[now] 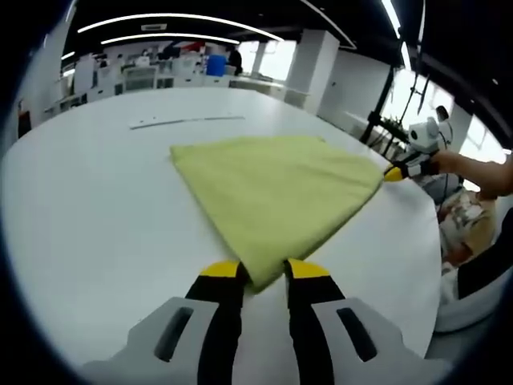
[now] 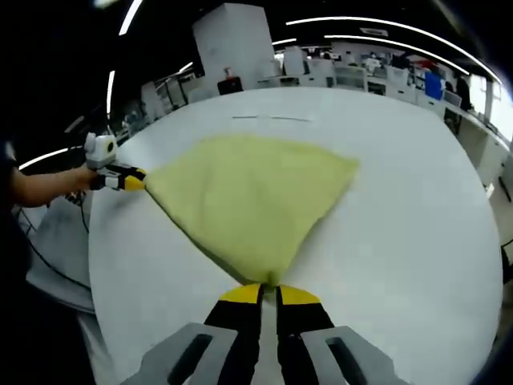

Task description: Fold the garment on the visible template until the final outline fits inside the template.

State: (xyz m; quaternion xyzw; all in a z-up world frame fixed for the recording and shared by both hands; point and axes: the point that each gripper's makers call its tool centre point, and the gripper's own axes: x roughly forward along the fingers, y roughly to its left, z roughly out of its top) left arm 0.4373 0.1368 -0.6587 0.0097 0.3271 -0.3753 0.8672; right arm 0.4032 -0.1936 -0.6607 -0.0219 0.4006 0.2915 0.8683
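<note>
bare white table (image 1: pixel 96 208) all around yellow cloth (image 1: pixel 272 188), unobstructed

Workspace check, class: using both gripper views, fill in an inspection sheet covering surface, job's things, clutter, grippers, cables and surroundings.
Surface: white table, bare around the cloth.
Job's things: yellow-green garment lying flat, stretched between two corners; a thin outline strip lies beyond it.
Clutter: nothing seen.
Grippers: left gripper has the near corner between its jaws, gap visible; right gripper is closed on another corner.
Cables: dark cables hang beside the table edge.
Surroundings: open office, desks, white pillar, ceiling light strips.
</note>
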